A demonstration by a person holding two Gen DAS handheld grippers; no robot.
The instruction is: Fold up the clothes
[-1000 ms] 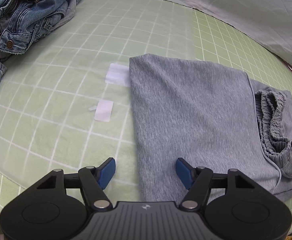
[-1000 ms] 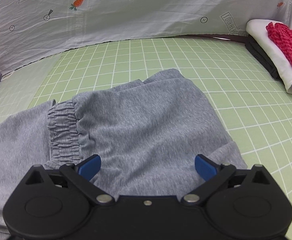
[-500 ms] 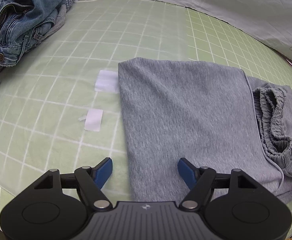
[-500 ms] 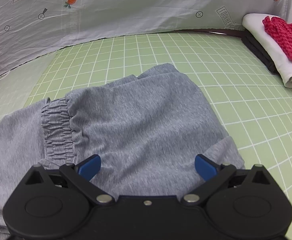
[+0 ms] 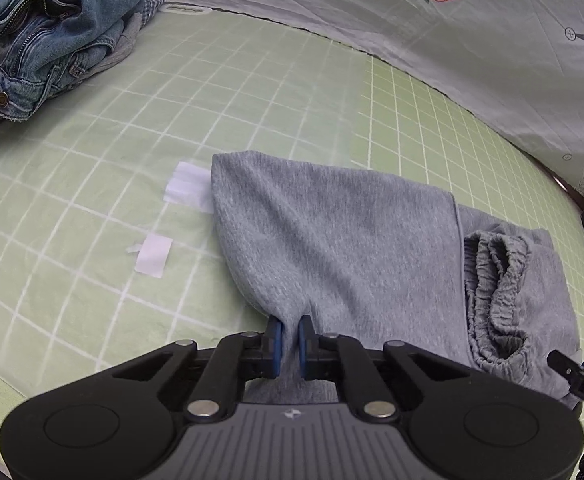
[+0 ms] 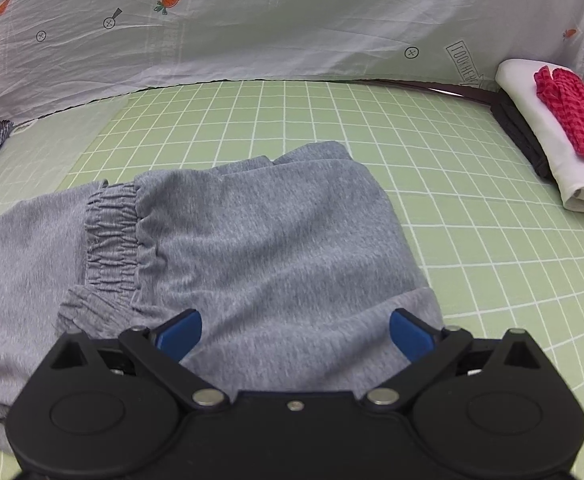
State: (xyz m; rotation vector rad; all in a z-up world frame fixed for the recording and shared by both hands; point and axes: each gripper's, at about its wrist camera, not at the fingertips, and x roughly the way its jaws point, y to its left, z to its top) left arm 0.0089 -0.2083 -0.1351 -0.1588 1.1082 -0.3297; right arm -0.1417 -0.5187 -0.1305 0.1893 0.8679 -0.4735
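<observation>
so the left gripper (image 5: 288, 338) is closing, blue pads pinching the near edge of the soft grey sweatpants (image 5: 331, 240) folded on the green grid mat (image 5: 252, 92), probably to lift it; right gripper (image 6: 295, 330) hangs wide open over the waistband end, gripping nothing

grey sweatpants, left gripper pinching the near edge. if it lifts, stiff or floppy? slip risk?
Likely floppy: the grey sweatpants already bunch into a ridge where the left gripper is closing on them. Probably sags and drags its folded layers. Slip looks unlikely, since the knit seems matte, though the pinch is small.
</observation>
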